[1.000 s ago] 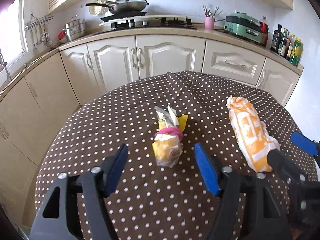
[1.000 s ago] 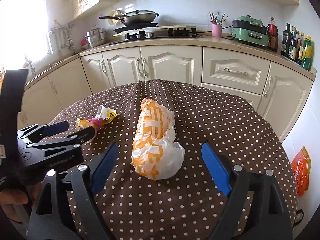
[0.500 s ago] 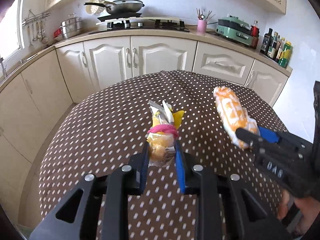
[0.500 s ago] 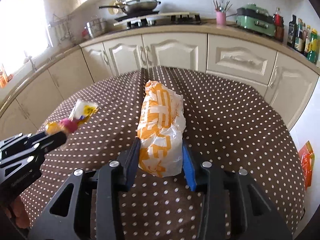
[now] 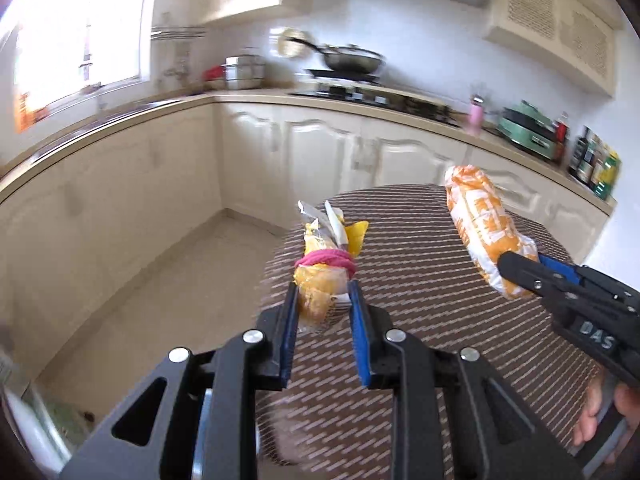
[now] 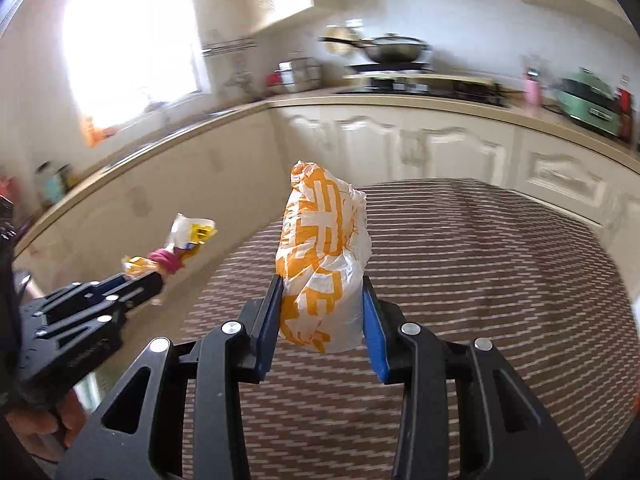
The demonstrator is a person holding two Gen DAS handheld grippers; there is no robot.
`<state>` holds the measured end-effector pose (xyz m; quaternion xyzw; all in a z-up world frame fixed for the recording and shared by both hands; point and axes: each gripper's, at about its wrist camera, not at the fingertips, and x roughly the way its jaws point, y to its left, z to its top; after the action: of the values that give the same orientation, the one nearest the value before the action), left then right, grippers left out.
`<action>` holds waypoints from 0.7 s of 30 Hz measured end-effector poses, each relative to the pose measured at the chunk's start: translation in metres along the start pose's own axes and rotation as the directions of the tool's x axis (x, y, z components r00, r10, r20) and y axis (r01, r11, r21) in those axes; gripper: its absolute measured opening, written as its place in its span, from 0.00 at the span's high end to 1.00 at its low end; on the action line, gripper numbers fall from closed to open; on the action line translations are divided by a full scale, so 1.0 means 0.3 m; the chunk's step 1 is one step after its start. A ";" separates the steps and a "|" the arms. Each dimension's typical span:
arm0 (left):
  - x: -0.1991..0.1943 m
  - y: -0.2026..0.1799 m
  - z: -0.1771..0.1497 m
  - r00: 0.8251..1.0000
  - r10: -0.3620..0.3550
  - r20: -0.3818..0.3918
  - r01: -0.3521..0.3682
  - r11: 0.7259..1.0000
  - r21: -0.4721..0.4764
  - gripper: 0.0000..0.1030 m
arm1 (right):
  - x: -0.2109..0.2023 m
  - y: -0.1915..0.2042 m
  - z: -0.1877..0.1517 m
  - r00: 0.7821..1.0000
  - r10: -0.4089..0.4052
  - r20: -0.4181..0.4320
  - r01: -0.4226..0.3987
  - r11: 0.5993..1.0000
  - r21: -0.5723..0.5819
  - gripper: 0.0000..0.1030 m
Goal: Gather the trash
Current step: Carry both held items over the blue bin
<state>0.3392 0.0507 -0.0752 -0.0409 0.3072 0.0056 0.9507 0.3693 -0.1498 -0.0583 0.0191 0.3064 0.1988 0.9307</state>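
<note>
Left gripper (image 5: 322,312) pinches the snack bag (image 5: 322,276), a small yellow pack tied with a pink band (image 5: 326,260); blue pads (image 5: 290,332) squeeze its lower end, crumpled top sticks up and forward. Bag is lifted off the table (image 5: 420,320), hanging over the table's left edge with floor (image 5: 160,288) showing past it.

Right gripper (image 6: 322,316) pinches the orange bag (image 6: 322,256), a white sack with orange print; pads (image 6: 374,332) press its lower sides, rest of it stands up beyond the fingers. It too is off the table (image 6: 500,280), above the table's left part.

In the left view the right gripper (image 5: 520,272) comes in from the right, over the table, holding the orange bag (image 5: 486,224) tilted up-left. In the right view the left gripper (image 6: 140,282) sits left of the table edge with the snack bag (image 6: 176,248) out front, well apart from the orange bag.

Table has a brown dotted cloth, smeared by motion blur. Beyond the table: cream cabinets (image 6: 420,148) and counter, wok (image 6: 394,50) on the stove, green appliance (image 6: 590,96) at the right end of the counter, bright window (image 6: 132,56) on the left. A bare hand (image 5: 608,416) shows at the right gripper's handle.
</note>
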 end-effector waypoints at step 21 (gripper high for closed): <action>-0.032 0.788 -0.537 0.941 0.241 -0.236 -0.302 0.915 -0.269 0.77 | 0.416 0.845 -0.355 0.927 0.210 -0.310 -0.289 0.928 -0.234 0.66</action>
<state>0.2291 0.2733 -0.2172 -0.1424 0.3983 0.1808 0.8879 0.3085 0.1219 -0.1751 -0.0997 0.3990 0.3581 0.8382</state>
